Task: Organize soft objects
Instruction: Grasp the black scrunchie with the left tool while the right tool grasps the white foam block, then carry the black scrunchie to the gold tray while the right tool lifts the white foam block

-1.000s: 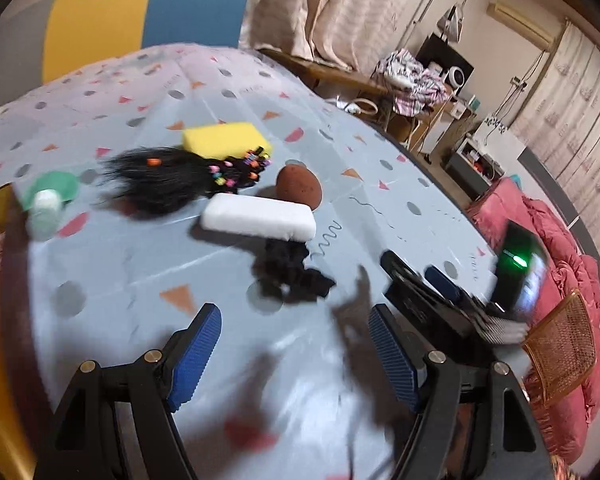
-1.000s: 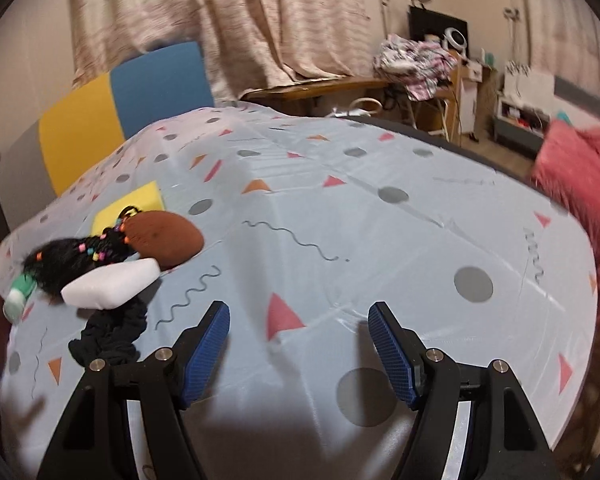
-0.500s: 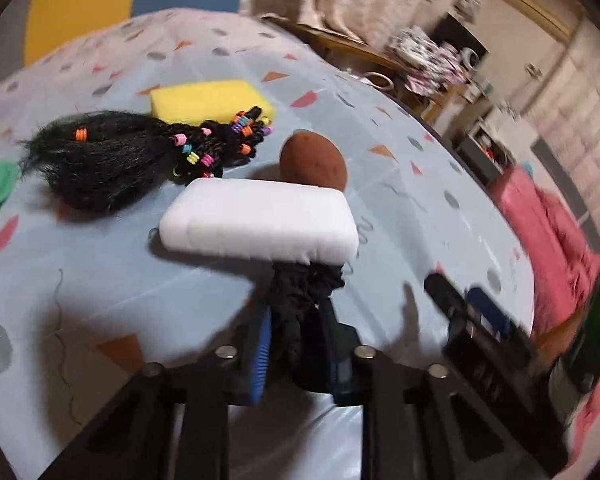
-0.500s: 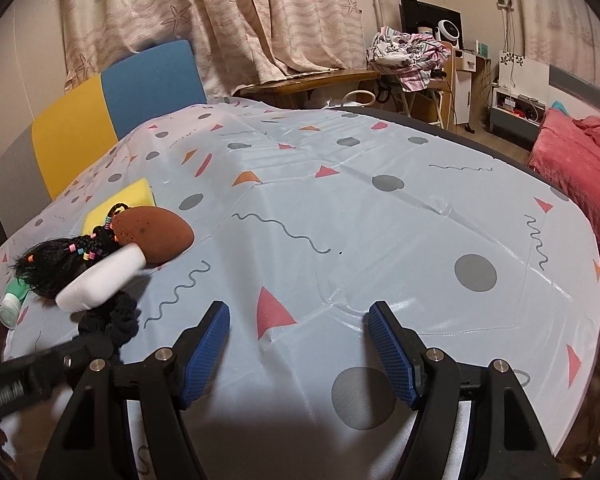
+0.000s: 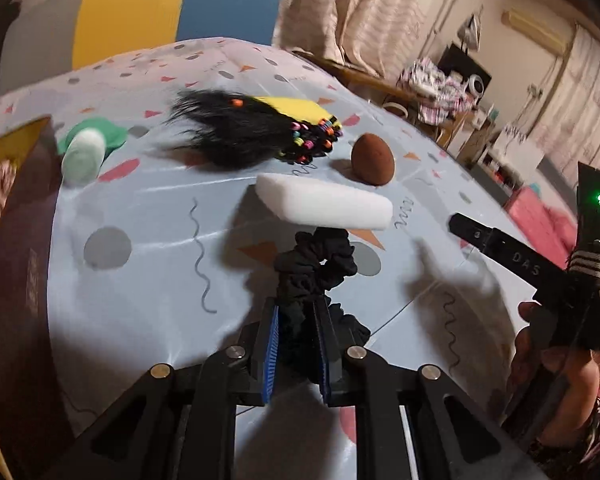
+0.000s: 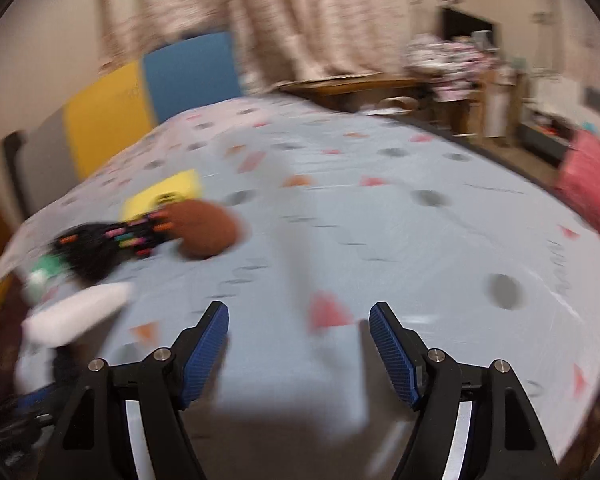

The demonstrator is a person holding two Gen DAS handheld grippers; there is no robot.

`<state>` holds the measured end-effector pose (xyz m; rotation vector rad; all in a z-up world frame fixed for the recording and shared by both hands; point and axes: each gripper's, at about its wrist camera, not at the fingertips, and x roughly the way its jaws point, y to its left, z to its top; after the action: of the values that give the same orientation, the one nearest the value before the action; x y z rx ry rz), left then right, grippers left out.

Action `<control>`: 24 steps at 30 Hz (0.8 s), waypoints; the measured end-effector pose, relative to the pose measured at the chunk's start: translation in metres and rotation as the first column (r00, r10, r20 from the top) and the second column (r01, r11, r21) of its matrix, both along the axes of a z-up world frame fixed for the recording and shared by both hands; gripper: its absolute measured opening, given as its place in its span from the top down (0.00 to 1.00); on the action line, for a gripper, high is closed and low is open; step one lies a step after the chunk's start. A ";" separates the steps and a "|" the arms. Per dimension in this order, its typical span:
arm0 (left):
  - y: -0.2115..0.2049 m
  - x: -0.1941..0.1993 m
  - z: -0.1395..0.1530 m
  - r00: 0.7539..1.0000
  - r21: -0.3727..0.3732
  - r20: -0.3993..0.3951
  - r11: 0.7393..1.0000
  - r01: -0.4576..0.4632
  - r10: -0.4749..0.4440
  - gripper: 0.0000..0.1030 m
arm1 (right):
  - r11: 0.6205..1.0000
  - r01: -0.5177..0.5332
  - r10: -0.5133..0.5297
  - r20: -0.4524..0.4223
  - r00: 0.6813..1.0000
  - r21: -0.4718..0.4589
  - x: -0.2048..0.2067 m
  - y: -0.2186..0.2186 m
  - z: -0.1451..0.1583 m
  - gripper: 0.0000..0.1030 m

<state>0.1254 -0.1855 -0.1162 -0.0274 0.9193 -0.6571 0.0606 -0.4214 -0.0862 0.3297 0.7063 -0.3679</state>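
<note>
My left gripper is shut on a black scrunchie and holds it above the table. Beyond it lie a white sponge, a brown egg-shaped sponge, a black hair bundle with coloured beads, a yellow sponge behind it, and a green-and-white roll. My right gripper is open and empty above bare tablecloth. In the blurred right wrist view the brown sponge, the yellow sponge and the white sponge lie to its left.
A patterned light-blue tablecloth covers the table. A dark brown box edge stands at the left. A yellow-and-blue chair back is behind the table. The right gripper's body shows at the right of the left wrist view.
My left gripper closed on the black scrunchie and has lifted it off the table, pulling back from the white sponge. My right gripper is swinging, still open.
</note>
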 end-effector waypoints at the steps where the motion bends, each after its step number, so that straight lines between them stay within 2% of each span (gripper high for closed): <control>1: -0.001 0.000 0.000 1.000 -0.003 0.002 1.000 0.000 0.000 0.85 | 0.999 -0.033 0.033 0.008 0.999 0.011 0.004 0.007 0.005 0.27; 3: -0.003 -0.001 -0.001 1.000 0.006 0.017 1.000 0.000 0.000 0.85 | 0.991 -0.127 0.126 0.023 0.992 0.050 0.019 0.025 0.018 0.19; 5: -0.002 -0.003 -0.001 1.000 0.000 0.023 1.000 0.000 0.000 0.85 | 0.976 -0.202 0.202 0.008 0.979 0.085 0.036 0.041 0.025 0.19; 7: -0.001 -0.004 -0.001 1.000 -0.002 0.028 1.000 -0.001 0.001 0.85 | 0.957 -0.267 0.273 -0.044 0.961 0.113 0.061 0.062 0.029 0.19; 10: 0.001 -0.007 -0.002 0.999 -0.011 0.035 1.000 0.002 -0.002 0.85 | 0.937 -0.310 0.325 -0.072 0.943 0.164 0.084 0.081 0.030 0.19; 13: 0.004 -0.005 -0.004 1.000 -0.036 0.025 0.999 0.002 -0.001 0.85 | 0.915 -0.341 0.380 -0.182 0.907 0.214 0.118 0.100 0.018 0.19; 15: 0.006 -0.003 -0.005 1.000 -0.054 0.013 0.999 0.001 -0.001 0.85 | 0.915 -0.331 0.385 -0.251 0.888 0.231 0.132 0.106 0.007 0.19; 16: 0.007 -0.002 -0.005 1.000 -0.062 0.009 0.998 0.001 -0.001 0.85 | 0.913 -0.331 0.391 -0.279 0.877 0.239 0.138 0.108 0.001 0.22; 18: 0.009 -0.001 -0.006 1.000 -0.075 0.002 0.997 0.001 -0.001 0.85 | 0.905 -0.350 0.413 -0.302 0.859 0.241 0.141 0.112 -0.007 0.44; 19: 0.009 0.000 -0.007 1.000 -0.080 0.000 0.997 0.001 -0.001 0.85 | 0.903 -0.359 0.420 -0.308 0.853 0.237 0.141 0.113 -0.010 0.59; 21: 0.010 0.001 -0.007 1.000 -0.085 -0.002 0.996 0.001 -0.001 0.85 | 0.908 -0.351 0.409 -0.298 0.862 0.230 0.138 0.107 -0.014 0.60; 24: 0.011 0.002 -0.008 1.000 -0.090 -0.005 0.996 0.001 -0.001 0.85 | 0.923 -0.289 0.352 -0.249 0.902 0.255 0.123 0.082 -0.020 0.64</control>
<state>0.1276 -0.1749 -0.1238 -0.1086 0.8940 -0.6989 0.1840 -0.3392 -0.1063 0.3572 1.0783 -0.0205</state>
